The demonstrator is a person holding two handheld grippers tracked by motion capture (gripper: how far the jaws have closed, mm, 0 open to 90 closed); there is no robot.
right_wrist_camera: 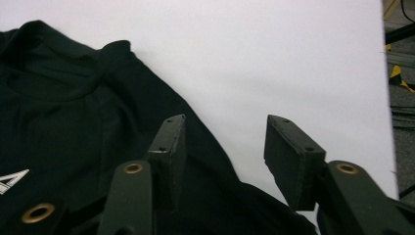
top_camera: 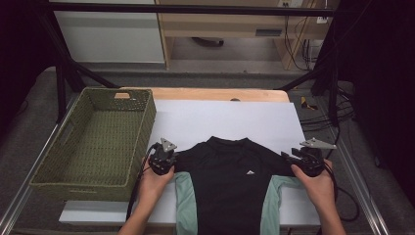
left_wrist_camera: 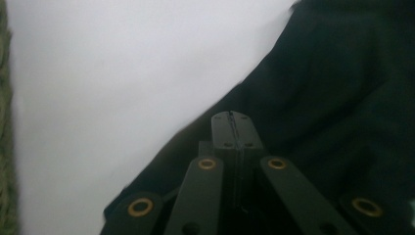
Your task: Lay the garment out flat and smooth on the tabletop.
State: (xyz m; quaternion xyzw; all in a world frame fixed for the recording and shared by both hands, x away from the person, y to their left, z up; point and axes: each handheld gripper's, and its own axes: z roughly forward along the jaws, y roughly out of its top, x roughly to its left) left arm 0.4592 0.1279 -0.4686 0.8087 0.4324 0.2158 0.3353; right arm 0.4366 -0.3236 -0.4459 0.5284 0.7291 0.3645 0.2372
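With our left gripper (left_wrist_camera: pixel 234 117) pinched shut on the shirt (top_camera: pixel 230 181) shoulder at nine o'clock, we should settle the half-open, empty right gripper (right_wrist_camera: pixel 222 147) over the three o'clock shoulder before closing.

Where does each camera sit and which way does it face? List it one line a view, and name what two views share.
High view: fixed above the person's side, facing forward and down on the table, basket and black shirt; both forearms enter from below, with left gripper and right gripper.
Left gripper view: rides that gripper, looking along its shut jaws at the shirt's shoulder edge on the white sheet.
Right gripper view: looks along parted jaws over the shirt's other shoulder and collar.
Shared: both gripper views show shirt and white sheet.
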